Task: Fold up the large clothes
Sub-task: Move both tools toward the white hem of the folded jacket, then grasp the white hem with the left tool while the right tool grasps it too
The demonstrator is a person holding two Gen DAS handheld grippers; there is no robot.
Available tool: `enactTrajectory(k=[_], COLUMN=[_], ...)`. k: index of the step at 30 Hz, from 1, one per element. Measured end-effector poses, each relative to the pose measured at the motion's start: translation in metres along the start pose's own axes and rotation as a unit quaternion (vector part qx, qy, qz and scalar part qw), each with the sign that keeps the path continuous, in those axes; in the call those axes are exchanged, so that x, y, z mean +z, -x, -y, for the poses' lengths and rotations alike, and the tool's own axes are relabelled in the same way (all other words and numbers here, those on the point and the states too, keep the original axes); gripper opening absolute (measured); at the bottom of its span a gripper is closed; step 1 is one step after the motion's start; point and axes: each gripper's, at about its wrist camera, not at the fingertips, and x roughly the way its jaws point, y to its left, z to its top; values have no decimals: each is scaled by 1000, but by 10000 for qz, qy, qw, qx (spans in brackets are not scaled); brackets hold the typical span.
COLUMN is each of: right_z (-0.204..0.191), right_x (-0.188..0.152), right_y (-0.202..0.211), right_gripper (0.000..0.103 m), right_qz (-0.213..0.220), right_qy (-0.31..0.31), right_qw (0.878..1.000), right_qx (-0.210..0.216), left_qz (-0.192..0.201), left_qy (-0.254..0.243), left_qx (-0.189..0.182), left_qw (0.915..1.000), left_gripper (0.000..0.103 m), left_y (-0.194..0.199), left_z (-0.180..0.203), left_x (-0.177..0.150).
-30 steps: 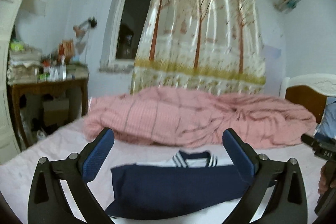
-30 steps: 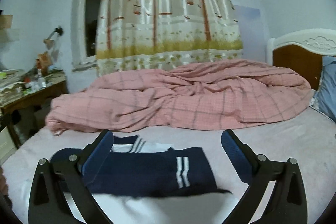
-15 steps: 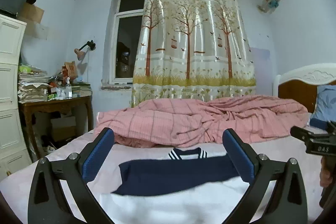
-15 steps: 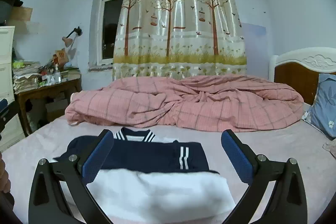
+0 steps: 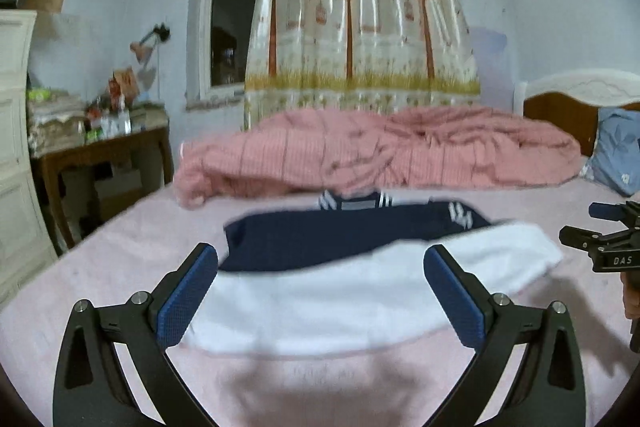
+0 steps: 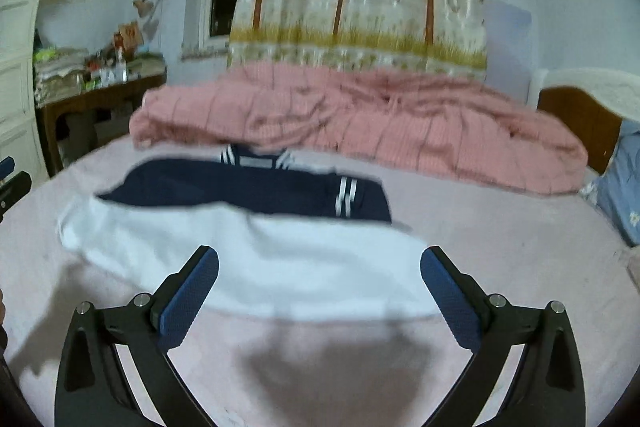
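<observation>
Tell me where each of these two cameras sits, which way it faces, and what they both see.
Left wrist: on the left gripper, facing across the bed at the navy-and-white garment; the right gripper and a fingertip show at right.
Right wrist: on the right gripper, facing the same garment; left gripper at left edge.
Shared: garment, pink quilt, tree-print curtain.

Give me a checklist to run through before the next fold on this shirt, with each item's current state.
1. Left gripper open and empty: ok.
2. Right gripper open and empty: ok.
3. Shirt lying flat on the bed, navy sleeves folded across its top: ok.
4. White lower hem smooth and straight: cannot tell, the pictures are blurred.
5. Pink blanket clear of the shirt: cannot tell; the collar lies right at its edge.
6. Bare bed in front of the shirt for the fold: ok.
</observation>
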Motion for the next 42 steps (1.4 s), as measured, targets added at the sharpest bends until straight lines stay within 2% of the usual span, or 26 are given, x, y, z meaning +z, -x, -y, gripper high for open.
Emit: enactTrajectory(k=[3,4,7,10,12,14,17,19,23,25,27,29,31,33,36,39,40,42], right_z=[-10,-13,-23,-26,-30,-31,-28,-26,-34,-38,-38,-35,-33,-32,-25,-17,-17,-19], right_x=[-15,-19,-31,-40,-43,-48,-49,-44,-38,-36,-32,-26,-25,-27,-32,-34,-35,-38], right_y=[-32,-39,-63,-83,-93,-106,-123,-129,-140,-149,-156,-161,-163,-160,-157,-152,-151,-150], right_gripper=[96,96,96,96,96,96,96,96,96,97,99,99,99,99,96,82,74,71], right_qz=[-652,-780,-1151,-1529,-1642,-1789,-2008,-2121,-2035,-2027,-2043,-2043,-1969,-1709,-1371,-1262,-1220,-1103], right_qy=[432,526,840,1012,1234,1531,1495,1480,1948,2064,2078,2044,2048,2128,1981,1899,1977,2286], right_qw=[9966,9952,9896,9828,9786,9719,9681,9660,9583,9556,9548,9557,9569,9593,9667,9698,9678,9595], right_qx=[252,278,211,215,140,-36,29,45,-479,-565,-595,-558,-609,-727,-867,-871,-967,-1222], left_qz=[-471,-665,-1097,-1363,-1684,-2084,-2553,-2705,-2660,-2440,-2415,-2448,-2286,-2176,-2219,-2170,-2117,-1987], left_qy=[-177,-246,-371,-475,-713,-952,-1136,-1260,-1699,-2128,-2361,-2291,-2377,-2452,-2164,-2119,-2121,-2074], left_qx=[274,244,-35,-353,-456,-352,-288,-159,185,502,551,525,638,634,441,507,599,685], left_qw=[9984,9972,9933,9889,9821,9728,9597,9543,9487,9448,9396,9407,9419,9426,9497,9515,9521,9554], left_gripper=[102,102,102,102,102,102,99,97,97,97,95,95,93,91,88,88,88,87], left_y=[-25,-36,-56,-67,-79,-95,-109,-113,-121,-125,-132,-139,-144,-149,-151,-154,-153,-152], left_z=[6,7,12,15,19,20,20,22,33,42,45,41,36,32,19,12,10,6], left_x=[-26,-35,-53,-53,-57,-65,-80,-86,-91,-91,-93,-89,-86,-87,-82,-78,-78,-75])
